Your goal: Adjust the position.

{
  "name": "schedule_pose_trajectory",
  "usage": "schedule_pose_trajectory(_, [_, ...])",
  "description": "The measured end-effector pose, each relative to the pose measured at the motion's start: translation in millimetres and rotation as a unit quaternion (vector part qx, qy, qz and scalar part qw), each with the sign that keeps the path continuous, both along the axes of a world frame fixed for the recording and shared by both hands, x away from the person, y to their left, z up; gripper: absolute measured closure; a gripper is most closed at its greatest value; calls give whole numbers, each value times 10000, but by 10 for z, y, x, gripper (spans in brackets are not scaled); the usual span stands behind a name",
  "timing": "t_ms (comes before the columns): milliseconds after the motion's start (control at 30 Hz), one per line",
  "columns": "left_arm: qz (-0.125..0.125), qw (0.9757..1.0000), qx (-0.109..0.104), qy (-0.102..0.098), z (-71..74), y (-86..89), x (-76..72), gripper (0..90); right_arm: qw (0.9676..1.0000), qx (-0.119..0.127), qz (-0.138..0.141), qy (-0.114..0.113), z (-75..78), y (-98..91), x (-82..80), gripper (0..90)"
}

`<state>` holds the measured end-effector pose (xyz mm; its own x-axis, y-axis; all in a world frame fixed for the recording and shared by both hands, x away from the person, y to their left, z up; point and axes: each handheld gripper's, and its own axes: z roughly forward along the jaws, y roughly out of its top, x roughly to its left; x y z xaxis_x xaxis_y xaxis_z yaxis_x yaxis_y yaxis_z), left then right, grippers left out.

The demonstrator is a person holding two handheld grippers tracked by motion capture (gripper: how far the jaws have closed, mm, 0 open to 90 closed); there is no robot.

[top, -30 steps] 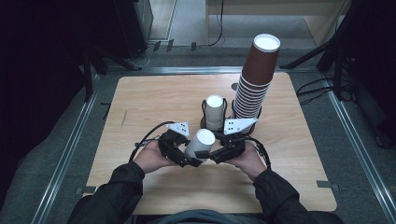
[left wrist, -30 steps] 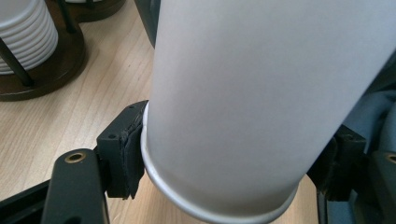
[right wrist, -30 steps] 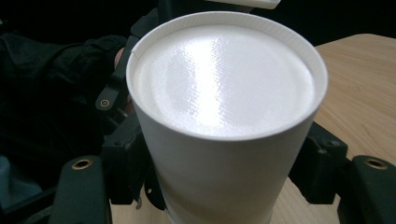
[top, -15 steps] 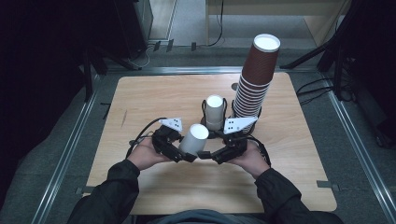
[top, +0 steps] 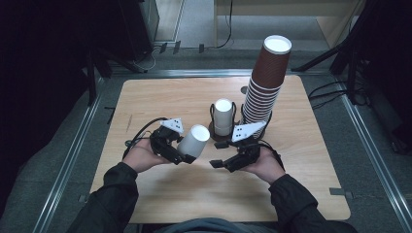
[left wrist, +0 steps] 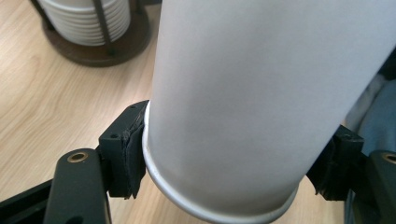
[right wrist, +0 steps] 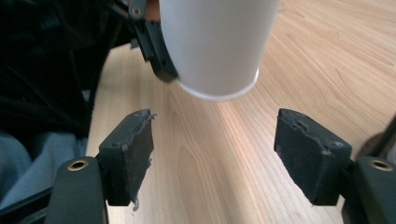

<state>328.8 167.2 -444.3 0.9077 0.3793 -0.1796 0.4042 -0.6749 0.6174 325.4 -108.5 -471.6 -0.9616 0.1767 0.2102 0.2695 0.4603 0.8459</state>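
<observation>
The left gripper (top: 180, 154) pinches a white paper cup (top: 193, 142) near its rim, one pad on each side. In the left gripper view the pads (left wrist: 125, 156) press right on the cup wall (left wrist: 261, 102). The cup hangs upside down and tilted, off the table (top: 160, 97), near the front edge and a bit left of the middle.

A second ago the cup was between the two grippers, close to both. Now it has gone a little to the left and up, away from the right gripper (top: 217, 161). The right gripper's jaws have just closed a little, but they stand spread wide with nothing between them. In the right gripper view the cup (right wrist: 215, 46) hangs beyond the pads (right wrist: 133, 154), not touching them.

So the cup is now in the left gripper alone. I think the pull-apart step is done, and the cup is free to be set down.

Behind, in the middle of the table, a holder (top: 222, 127) keeps a small stack of white cups (top: 223, 116). A tall stack of brown cups (top: 265, 87) stands just beside it, toward the right edge.
</observation>
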Motion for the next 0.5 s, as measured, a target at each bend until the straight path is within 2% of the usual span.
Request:
schedule_pose_trajectory(67, [0, 9999, 102, -6, 5, -6, 6, 261, 10000, -86, -6, -49, -7, -6, 1, 283])
schedule_pose_trajectory(167, [-14, 9996, 285, -59, 10, -35, 9, 261, 9997, -223, 6, 47, -20, -13, -6, 300])
schedule_pose_trajectory(300, [-135, 9981, 586, -112, -1, -101, 11, 261, 9991, -419, 4, 62, -50, -31, -24, 303])
schedule_pose_trajectory(500, [-186, 9968, 769, -93, -40, -167, 24, 261, 9985, -513, -107, 128, -78, -74, -13, 345])
